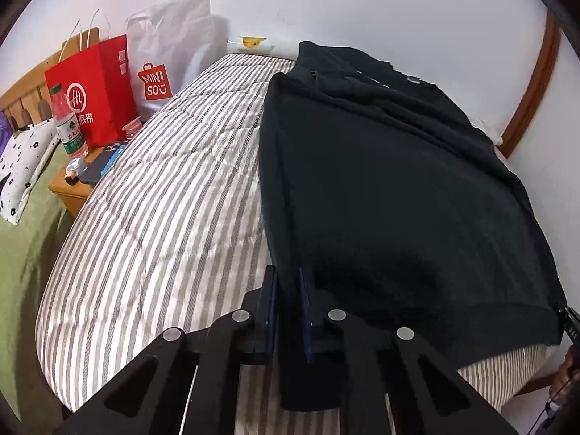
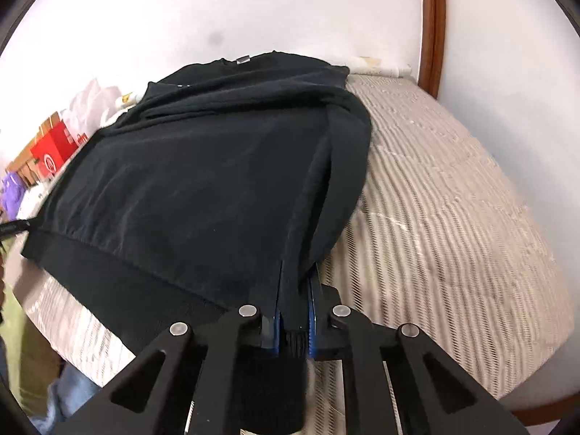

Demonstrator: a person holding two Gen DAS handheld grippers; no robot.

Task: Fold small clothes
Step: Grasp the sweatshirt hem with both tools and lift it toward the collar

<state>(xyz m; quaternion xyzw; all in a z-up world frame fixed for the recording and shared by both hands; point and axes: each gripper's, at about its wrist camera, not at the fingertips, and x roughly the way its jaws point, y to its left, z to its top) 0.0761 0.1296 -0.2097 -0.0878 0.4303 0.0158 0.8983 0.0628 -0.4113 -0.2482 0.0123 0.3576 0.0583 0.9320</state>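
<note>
Striped bedding [image 1: 152, 224] fills the near edge, where the left gripper [image 1: 288, 282] pinches the black sweatshirt [image 1: 380, 188] hem and the right gripper [image 2: 295, 290] clamps its cuff; farther back, shopping bags [image 1: 105, 87] stand against the wall.

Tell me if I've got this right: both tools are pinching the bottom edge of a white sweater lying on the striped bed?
Nearly. The sweater is black, not white, as the right wrist view shows plainly. The rest holds: the left tool and the right tool each pinch its bottom edge, and it lies on the striped bed.
</note>
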